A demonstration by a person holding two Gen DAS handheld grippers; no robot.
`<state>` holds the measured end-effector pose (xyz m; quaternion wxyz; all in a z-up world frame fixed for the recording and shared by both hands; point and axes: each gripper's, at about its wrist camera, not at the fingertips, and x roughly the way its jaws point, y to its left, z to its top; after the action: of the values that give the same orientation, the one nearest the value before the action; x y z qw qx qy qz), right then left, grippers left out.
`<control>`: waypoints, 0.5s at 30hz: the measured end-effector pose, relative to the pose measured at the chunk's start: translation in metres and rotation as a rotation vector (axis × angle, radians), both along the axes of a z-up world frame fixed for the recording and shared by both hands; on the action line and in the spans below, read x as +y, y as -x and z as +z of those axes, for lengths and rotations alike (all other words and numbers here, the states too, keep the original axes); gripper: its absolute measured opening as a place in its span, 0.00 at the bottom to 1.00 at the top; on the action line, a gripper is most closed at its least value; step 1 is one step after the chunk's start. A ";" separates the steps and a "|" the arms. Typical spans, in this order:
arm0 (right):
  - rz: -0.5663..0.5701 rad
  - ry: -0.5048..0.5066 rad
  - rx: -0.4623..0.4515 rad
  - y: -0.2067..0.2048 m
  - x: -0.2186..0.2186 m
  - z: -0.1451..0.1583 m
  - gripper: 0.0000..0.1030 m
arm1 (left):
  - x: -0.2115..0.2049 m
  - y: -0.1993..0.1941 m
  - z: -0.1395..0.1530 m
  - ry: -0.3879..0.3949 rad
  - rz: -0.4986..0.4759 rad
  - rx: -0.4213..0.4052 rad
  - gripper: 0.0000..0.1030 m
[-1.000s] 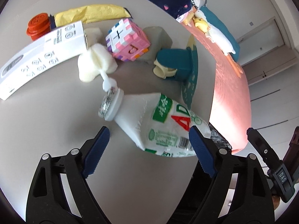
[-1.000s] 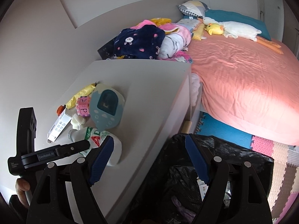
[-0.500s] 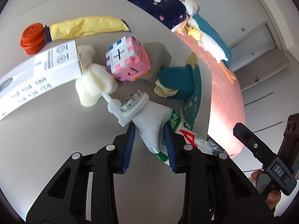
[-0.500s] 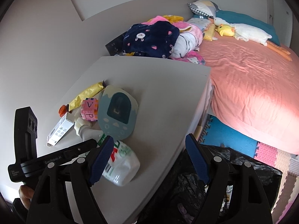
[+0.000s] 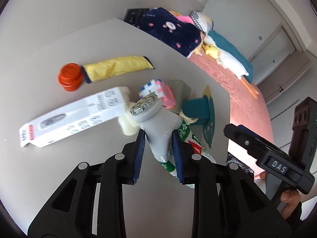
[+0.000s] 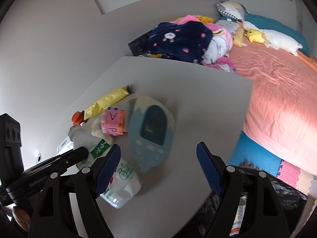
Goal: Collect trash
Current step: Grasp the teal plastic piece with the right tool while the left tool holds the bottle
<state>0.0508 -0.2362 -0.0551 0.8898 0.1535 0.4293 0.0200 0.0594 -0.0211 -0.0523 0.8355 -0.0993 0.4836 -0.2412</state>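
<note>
The white drink bottle point(image 5: 158, 130) is clamped at its neck by the left gripper point(image 5: 158, 148) above the surface point(image 5: 59, 168), while the right gripper point(image 6: 158, 166) hangs wide, holding nothing.

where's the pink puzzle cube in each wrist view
Left wrist: pink puzzle cube just above centre, partly hidden behind the bottle's foil cap.
Right wrist: left of centre, letter A on top.
Shared landmark: the yellow wrapper, beyond the cube in both.
</note>
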 end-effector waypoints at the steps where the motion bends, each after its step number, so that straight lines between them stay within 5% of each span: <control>1: 0.004 0.004 0.000 -0.002 0.002 0.000 0.77 | 0.003 0.000 0.001 0.001 0.007 -0.001 0.27; 6: 0.025 0.045 0.009 -0.017 0.016 -0.008 0.74 | 0.010 -0.003 0.005 0.005 0.029 -0.006 0.26; 15: 0.007 0.070 0.001 -0.033 0.022 -0.014 0.31 | 0.017 -0.001 0.009 0.011 0.035 -0.021 0.27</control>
<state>0.0842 -0.2138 -0.0688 0.8942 0.1210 0.4309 0.0079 0.0605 -0.0045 -0.0428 0.8441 -0.1099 0.4716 -0.2302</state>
